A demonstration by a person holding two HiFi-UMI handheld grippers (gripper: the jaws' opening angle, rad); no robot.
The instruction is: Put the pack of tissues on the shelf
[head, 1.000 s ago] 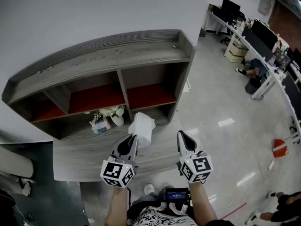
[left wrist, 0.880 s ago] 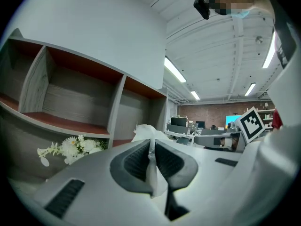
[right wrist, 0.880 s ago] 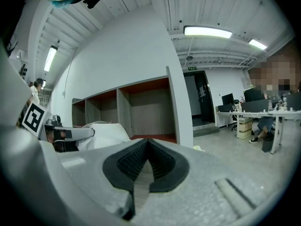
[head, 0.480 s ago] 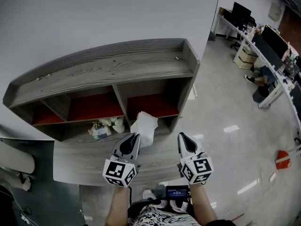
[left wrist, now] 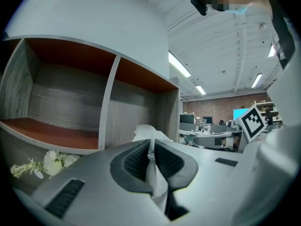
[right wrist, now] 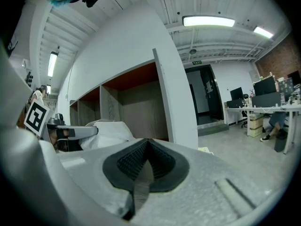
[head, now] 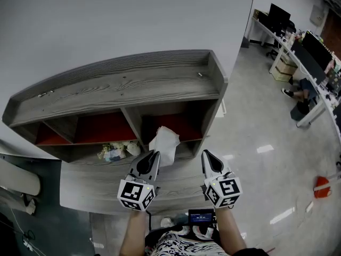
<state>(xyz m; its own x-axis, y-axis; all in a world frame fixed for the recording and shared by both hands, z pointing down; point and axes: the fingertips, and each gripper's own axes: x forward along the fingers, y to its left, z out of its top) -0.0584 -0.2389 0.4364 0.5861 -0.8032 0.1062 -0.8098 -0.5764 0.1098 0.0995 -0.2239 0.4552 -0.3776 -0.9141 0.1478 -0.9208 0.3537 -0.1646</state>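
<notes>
The white pack of tissues point(head: 164, 143) hangs in front of the grey wooden shelf point(head: 122, 84), level with its right red-floored compartment point(head: 170, 126). My left gripper point(head: 152, 154) is shut on the pack's lower edge; in the left gripper view the jaws point(left wrist: 151, 147) pinch the thin white wrapper, and the pack point(left wrist: 149, 132) rises just beyond them. My right gripper point(head: 205, 153) is beside it to the right, shut with nothing in it point(right wrist: 147, 143). The right gripper view shows the pack point(right wrist: 112, 128) off to the left.
White flowers and a small vase point(head: 114, 151) stand on the shelf's lower ledge, left of the pack. A grey board point(head: 90, 183) juts out below the shelf. Office desks with monitors point(head: 306, 44) line the far right; an orange object point(head: 321, 186) lies on the floor.
The shelf has come closer and sits lower in the head view. The left gripper has carried the pack forward, up to the right compartment. Both grippers keep the same spacing.
</notes>
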